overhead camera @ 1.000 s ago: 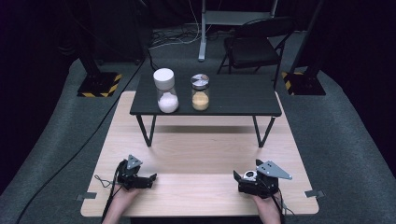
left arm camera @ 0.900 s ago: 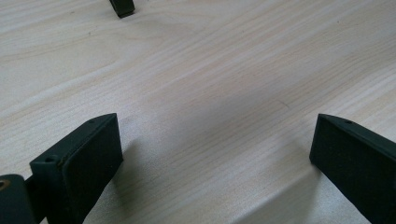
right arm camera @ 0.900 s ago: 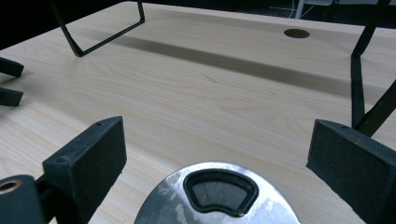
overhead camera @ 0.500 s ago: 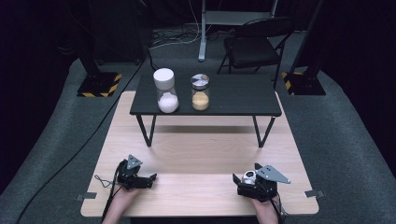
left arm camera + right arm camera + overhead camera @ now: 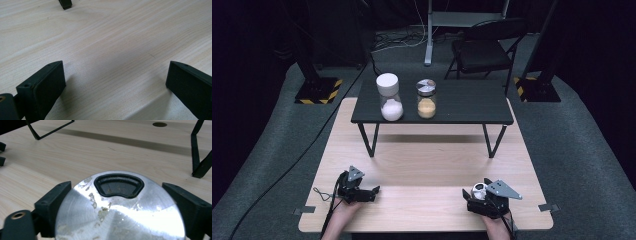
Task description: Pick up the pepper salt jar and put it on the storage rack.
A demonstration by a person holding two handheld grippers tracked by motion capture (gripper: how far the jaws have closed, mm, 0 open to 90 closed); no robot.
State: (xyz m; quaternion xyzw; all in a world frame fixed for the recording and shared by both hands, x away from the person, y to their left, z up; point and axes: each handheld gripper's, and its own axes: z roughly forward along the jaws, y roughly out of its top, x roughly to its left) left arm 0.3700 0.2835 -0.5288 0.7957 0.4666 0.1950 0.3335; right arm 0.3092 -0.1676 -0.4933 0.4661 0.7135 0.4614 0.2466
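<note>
A round metal lid with a dark curved opening lies on the wooden table between the jaws of my right gripper. Those jaws have just been closing, and both pads now sit against the lid's rim. In the high view the right gripper and the lid are at the near right. At the near left, my left gripper rests low over bare wood. Its jaws stand wide apart with nothing between them in the left gripper view.
A low black table stands on the far half of the wooden table. It carries a white-capped jar of white powder and a metal-lidded jar of tan powder. Its thin black legs rise ahead of the right gripper.
The right gripper's jaws have drawn in around the metal lid. Both hands have stayed almost where they were.
</note>
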